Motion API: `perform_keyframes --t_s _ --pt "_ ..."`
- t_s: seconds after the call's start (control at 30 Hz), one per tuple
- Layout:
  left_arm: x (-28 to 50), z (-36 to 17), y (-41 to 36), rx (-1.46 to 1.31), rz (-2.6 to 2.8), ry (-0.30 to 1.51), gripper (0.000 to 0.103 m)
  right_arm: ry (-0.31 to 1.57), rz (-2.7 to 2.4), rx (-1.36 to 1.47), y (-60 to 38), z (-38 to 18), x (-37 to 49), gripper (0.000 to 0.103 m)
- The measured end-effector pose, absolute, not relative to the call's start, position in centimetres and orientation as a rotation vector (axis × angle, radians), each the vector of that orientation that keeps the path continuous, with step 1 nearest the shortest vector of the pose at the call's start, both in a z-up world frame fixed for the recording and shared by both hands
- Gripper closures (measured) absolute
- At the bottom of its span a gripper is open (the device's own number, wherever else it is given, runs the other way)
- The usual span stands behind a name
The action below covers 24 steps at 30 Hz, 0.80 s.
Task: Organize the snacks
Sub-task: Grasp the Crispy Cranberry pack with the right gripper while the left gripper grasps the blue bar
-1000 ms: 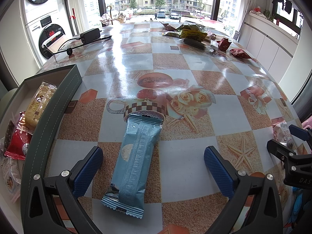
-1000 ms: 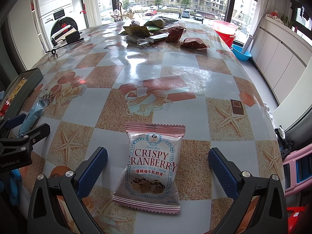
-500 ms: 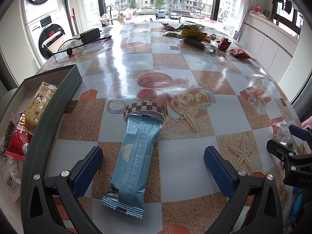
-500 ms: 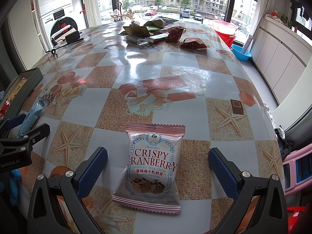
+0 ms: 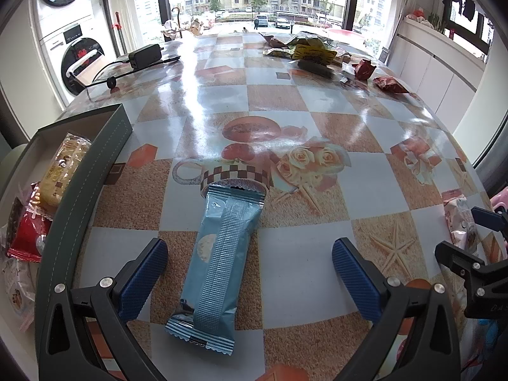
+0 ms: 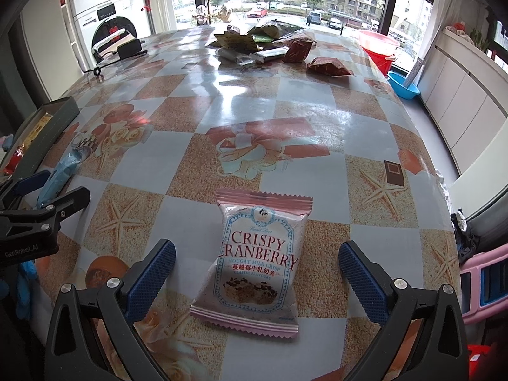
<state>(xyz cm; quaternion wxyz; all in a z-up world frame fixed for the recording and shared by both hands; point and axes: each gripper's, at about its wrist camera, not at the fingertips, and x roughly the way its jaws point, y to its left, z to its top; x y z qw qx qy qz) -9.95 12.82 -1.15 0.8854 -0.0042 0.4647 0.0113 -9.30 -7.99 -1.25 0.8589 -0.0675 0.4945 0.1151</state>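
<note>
A long light-blue snack packet (image 5: 222, 254) lies flat on the table between the wide-open fingers of my left gripper (image 5: 250, 273); it also shows in the right wrist view (image 6: 62, 173). A pink "Crispy Cranberry" packet (image 6: 257, 260) lies flat between the open fingers of my right gripper (image 6: 256, 277); its edge shows in the left wrist view (image 5: 458, 219). A dark green box (image 5: 89, 187) at the left holds several snack packets (image 5: 63, 165). Neither gripper touches its packet.
A pile of snack packets (image 5: 312, 52) lies at the table's far side, also in the right wrist view (image 6: 263, 43). A black power adapter with cable (image 5: 144, 57) lies far left. A washing machine (image 5: 76, 38) stands beyond the table. A red bucket (image 6: 379, 46) and blue basin (image 6: 403, 84) sit on the floor at right.
</note>
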Motion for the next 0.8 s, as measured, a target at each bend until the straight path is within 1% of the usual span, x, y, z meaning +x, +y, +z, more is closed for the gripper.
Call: perform_keyframes --t_s 0.17,0.23,0.27,0.3,0.33,0.37,0.4,0.43,0.8 --pt "-10.0 -0.8 12.0 0.025 -0.044 1.027 0.001 1.131 0.247 -0.159 -7.6 -1.3 -8.4 0.000" --pt "-10.1 -0.6 11.7 0.033 -0.059 1.038 0.007 1.146 0.239 -0.161 -7.6 -1.3 -8.4 0.001" --pt "-10.1 -0.4 11.5 0.038 -0.069 1.046 0.012 1.151 0.239 -0.161 -7.4 -1.3 -8.4 0.005" --pt "-10.2 -0.3 11.2 0.044 -0.080 1.051 0.019 1.152 0.240 -0.162 -7.4 -1.2 -8.5 0.013" --pt "-10.2 0.0 11.0 0.050 -0.091 1.051 0.026 1.151 0.243 -0.163 -7.3 -1.0 -8.5 0.019" --pt "-10.2 0.2 10.8 0.056 -0.103 1.048 0.044 1.149 0.248 -0.164 -7.2 -0.7 -8.7 0.034" --pt "-10.1 0.4 10.6 0.060 -0.117 1.049 0.067 1.148 0.248 -0.165 -7.2 -0.5 -8.8 0.052" --pt "-10.0 0.5 10.6 0.059 -0.130 1.051 0.078 1.148 0.254 -0.160 -7.2 -0.3 -8.9 0.056" --pt "-11.1 1.0 11.2 -0.014 -0.169 1.059 0.078 1.154 0.313 -0.056 -7.8 0.0 -9.8 0.056"
